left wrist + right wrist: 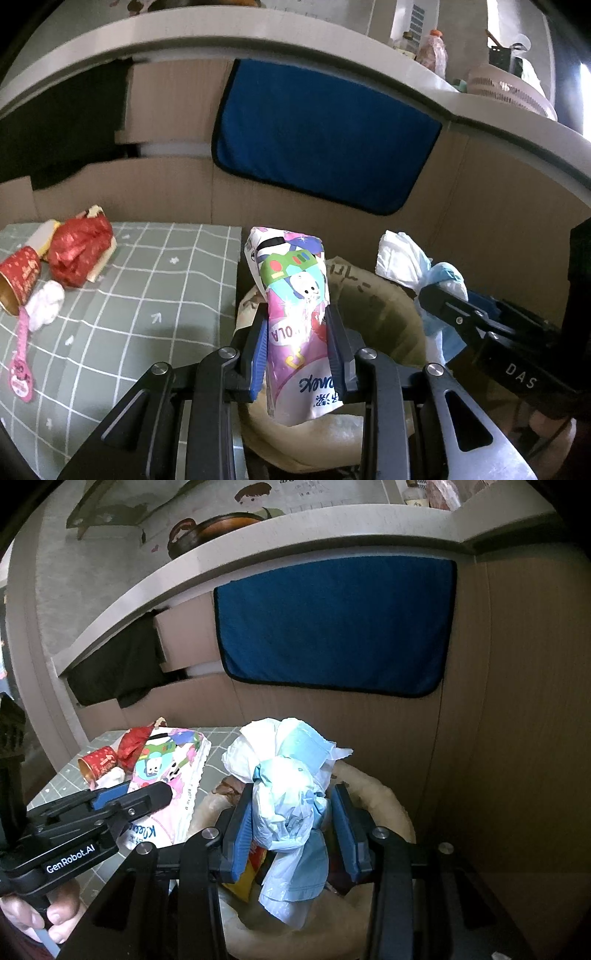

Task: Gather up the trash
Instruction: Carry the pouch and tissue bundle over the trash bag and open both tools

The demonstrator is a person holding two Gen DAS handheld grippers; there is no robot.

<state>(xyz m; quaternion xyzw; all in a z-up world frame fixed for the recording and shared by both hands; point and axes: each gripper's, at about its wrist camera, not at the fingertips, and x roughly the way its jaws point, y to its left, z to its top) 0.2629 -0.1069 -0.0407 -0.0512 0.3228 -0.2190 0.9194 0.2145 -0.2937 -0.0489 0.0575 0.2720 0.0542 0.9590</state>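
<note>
My left gripper [297, 325] is shut on a pink cartoon tissue pack wrapper [295, 295] and holds it over the open beige trash bag [384, 295]. My right gripper [291, 812] holds a crumpled white and blue mask bundle [288, 775] over the same bag [373, 794]; its jaws stand slightly wider than the bundle, so the grip is unclear. The wrapper also shows in the right wrist view [166, 768], with the left gripper [133, 797] on it. The bundle shows at the right of the left wrist view [406, 258].
On the green checked table [129, 314] lie a red paper cup [18, 280], a crumpled red wrapper [79, 247], a white wad [44, 302] and a pink strip [20, 354]. A blue cloth [325, 147] hangs on the cardboard wall behind. A yellow packet [247, 871] lies in the bag.
</note>
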